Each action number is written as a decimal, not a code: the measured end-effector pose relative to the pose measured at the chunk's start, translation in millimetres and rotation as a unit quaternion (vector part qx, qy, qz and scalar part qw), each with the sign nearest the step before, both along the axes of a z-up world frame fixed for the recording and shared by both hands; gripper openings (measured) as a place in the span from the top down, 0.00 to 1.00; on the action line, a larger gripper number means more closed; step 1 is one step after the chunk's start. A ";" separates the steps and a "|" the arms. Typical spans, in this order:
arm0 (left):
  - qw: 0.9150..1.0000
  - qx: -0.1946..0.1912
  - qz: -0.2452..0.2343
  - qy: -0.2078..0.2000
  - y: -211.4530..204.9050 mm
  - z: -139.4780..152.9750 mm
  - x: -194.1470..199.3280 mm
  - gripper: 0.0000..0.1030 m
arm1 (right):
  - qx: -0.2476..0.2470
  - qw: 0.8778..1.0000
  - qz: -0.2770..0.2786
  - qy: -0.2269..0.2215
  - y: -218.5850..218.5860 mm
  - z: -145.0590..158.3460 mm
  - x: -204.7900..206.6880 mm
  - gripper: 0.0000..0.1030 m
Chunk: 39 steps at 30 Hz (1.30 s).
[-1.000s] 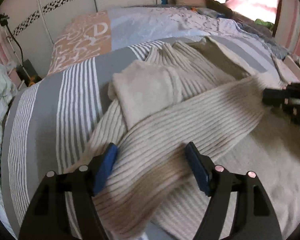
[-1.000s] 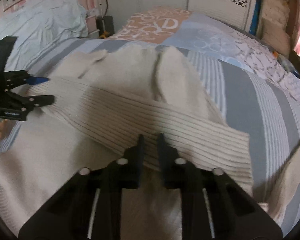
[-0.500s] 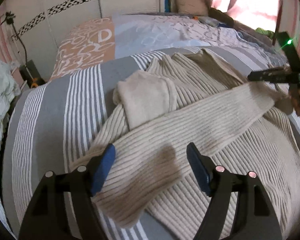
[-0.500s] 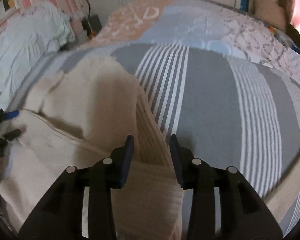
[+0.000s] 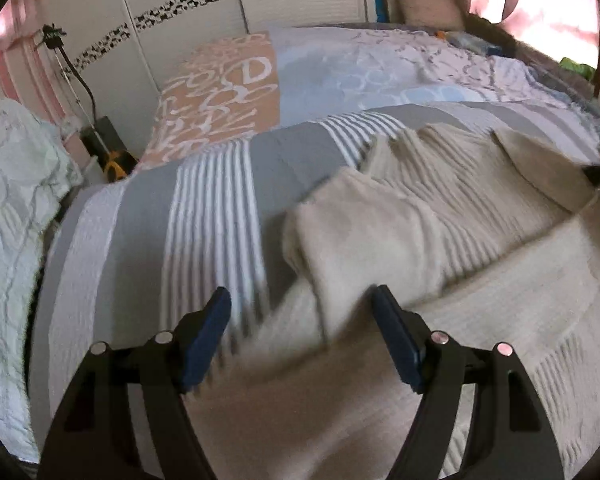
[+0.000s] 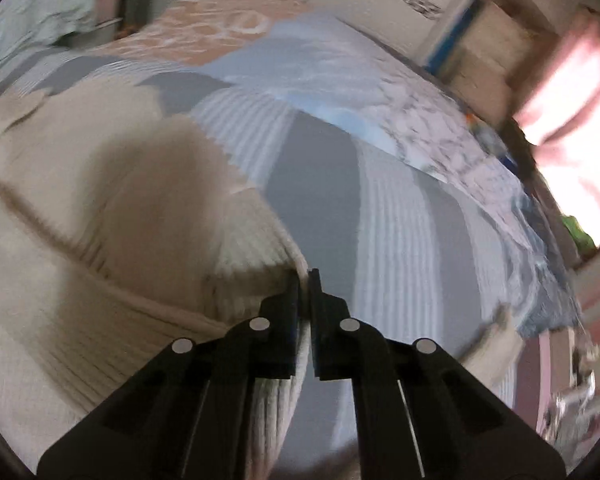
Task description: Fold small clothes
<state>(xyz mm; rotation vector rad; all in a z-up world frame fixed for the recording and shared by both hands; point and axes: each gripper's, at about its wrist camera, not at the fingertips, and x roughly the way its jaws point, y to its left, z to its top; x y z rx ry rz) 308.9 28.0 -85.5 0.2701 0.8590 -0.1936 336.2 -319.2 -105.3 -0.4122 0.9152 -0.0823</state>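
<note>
Side fold in hand: right gripper (image 6: pixel 305 276) clamped on sweater (image 5: pixel 440 240) edge at 12 o'clock. Left gripper (image 5: pixel 300 312) jaws apart, empty, over sweater. Next: edge to be carried toward 9 o'clock, laid flat.

1. The left gripper (image 5: pixel 302 312) has its two fingers spread wide apart, blue pads (image 5: pixel 208 334) facing each other across the gap, with nothing pinched between them.
2. It points forward and slightly down.
3. The right gripper (image 6: pixel 305 280) has its black fingers (image 6: pixel 286 312) drawn together to a narrow slit, pinching the ribbed edge of a beige sweater (image 6: pixel 140 216).
</note>
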 end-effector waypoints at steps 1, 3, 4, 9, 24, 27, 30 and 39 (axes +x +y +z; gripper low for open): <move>1.000 0.002 -0.003 0.001 -0.6 0.0 2.6 0.28 | -0.001 1.000 -0.005 -0.002 -6.3 0.6 1.8 0.96; 1.000 0.011 -0.007 -0.002 -1.5 -2.5 4.5 0.28 | -0.021 1.000 -0.015 0.002 -12.9 -5.4 6.7 0.95; 1.000 0.017 -0.009 -0.004 -3.4 -3.8 4.0 0.28 | -0.024 1.000 -0.006 0.015 -11.4 -12.5 9.0 0.95; 1.000 0.020 -0.016 -0.015 -2.8 4.9 -11.6 0.28 | 0.062 0.998 0.003 -0.018 -17.9 24.2 -26.1 0.75; 0.995 -0.027 -0.084 0.050 -11.8 -0.9 -144.9 0.28 | 0.223 0.973 0.009 0.056 18.5 -9.0 -179.0 0.67; 0.994 -0.002 -0.089 0.069 -21.6 -18.1 -154.4 0.46 | 0.215 0.975 0.026 0.051 32.0 -13.0 -187.5 0.90; 0.994 0.010 -0.091 0.062 -22.1 -20.5 -162.1 0.55 | 0.122 0.992 0.025 0.030 40.2 -8.7 -191.5 0.92; 0.996 0.006 -0.074 0.052 -17.5 -11.7 -159.7 0.57 | 0.182 0.983 0.021 0.017 13.7 0.9 -193.2 0.80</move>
